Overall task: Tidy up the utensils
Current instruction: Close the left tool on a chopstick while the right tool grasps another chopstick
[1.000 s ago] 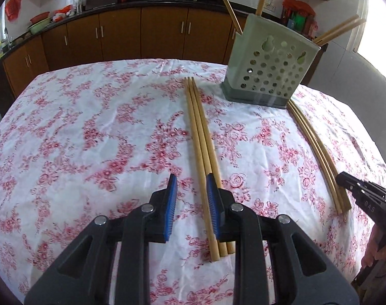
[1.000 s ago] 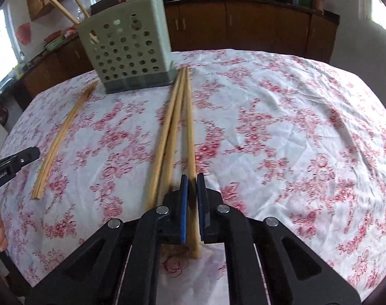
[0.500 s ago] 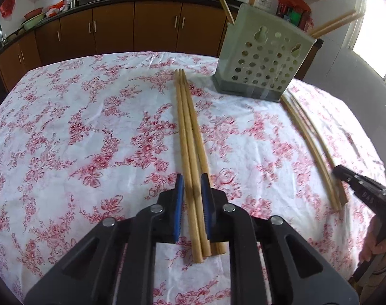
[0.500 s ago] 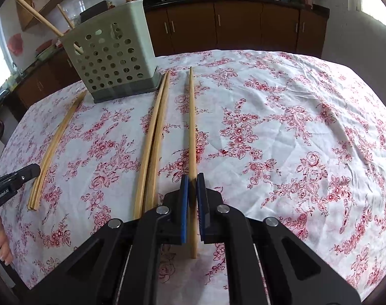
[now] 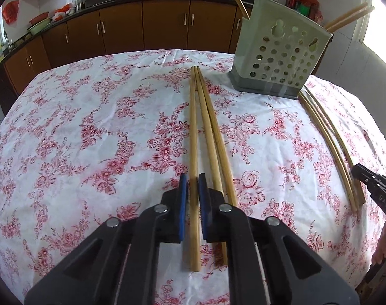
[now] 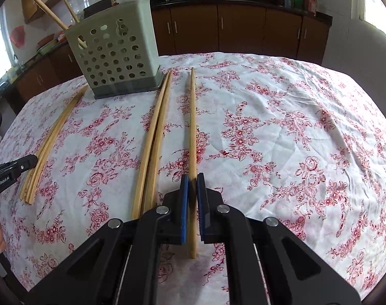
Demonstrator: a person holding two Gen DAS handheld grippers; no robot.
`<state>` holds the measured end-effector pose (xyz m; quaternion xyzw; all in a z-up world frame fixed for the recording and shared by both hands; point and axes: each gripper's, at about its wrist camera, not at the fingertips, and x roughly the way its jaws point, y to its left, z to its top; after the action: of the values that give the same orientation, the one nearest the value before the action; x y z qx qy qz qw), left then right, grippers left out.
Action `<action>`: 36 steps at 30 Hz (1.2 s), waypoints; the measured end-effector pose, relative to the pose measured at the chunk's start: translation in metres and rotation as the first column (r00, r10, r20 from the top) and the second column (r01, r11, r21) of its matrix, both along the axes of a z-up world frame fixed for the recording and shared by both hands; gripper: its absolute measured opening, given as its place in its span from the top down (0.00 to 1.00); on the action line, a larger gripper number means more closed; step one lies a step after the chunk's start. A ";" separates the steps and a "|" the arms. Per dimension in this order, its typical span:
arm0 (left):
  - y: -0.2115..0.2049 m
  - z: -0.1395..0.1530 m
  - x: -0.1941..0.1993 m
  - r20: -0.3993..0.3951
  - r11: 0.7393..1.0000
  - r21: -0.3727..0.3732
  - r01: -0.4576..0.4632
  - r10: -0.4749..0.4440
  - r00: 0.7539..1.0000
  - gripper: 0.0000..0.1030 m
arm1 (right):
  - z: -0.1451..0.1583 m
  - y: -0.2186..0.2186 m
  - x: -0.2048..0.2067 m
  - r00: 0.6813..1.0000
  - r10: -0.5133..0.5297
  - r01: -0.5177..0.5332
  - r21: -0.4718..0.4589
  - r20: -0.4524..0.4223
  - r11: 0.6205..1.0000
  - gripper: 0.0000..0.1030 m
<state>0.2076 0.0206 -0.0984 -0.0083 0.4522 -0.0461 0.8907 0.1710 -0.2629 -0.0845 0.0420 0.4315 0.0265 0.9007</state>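
Observation:
My left gripper [image 5: 191, 179] is shut on one long wooden chopstick [image 5: 193, 127] and holds it beside two more chopsticks [image 5: 213, 137] lying on the floral cloth. My right gripper [image 6: 192, 180] is shut on another chopstick [image 6: 192, 117], held apart from two chopsticks [image 6: 156, 137] on its left. A pale green perforated utensil holder [image 5: 282, 53] stands at the far side with several chopsticks in it; it also shows in the right wrist view [image 6: 114, 56].
The table carries a white cloth with red flowers [image 5: 91, 132]. The right gripper's tip [image 5: 371, 185] shows at the right edge of the left view, the left gripper's tip [image 6: 12, 170] at the left of the right view. Brown cabinets [image 5: 142, 28] stand behind.
My left gripper shifted right and closed on the leftmost chopstick. My right gripper drew its chopstick away from the other two, to the right.

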 end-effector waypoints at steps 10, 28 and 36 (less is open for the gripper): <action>0.010 0.000 0.002 0.015 0.999 -0.014 -0.036 0.036 0.999 0.92 | -0.001 0.001 -0.001 1.000 0.019 -0.018 -0.042 0.020 0.999 0.92; 0.044 -0.003 0.010 0.041 0.991 -0.054 -0.119 0.121 0.992 0.90 | -0.004 -0.036 0.017 0.996 -0.091 0.092 -0.060 0.026 0.994 0.92; 0.042 -0.003 0.010 0.040 0.991 -0.051 -0.121 0.123 0.992 0.90 | -0.003 -0.031 0.015 0.995 -0.091 0.093 -0.072 0.028 0.993 0.92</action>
<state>0.2173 0.0627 -0.1012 -0.0564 0.4301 -0.0027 0.9010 0.1861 -0.2940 -0.0875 0.0288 0.4188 -0.0304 0.9071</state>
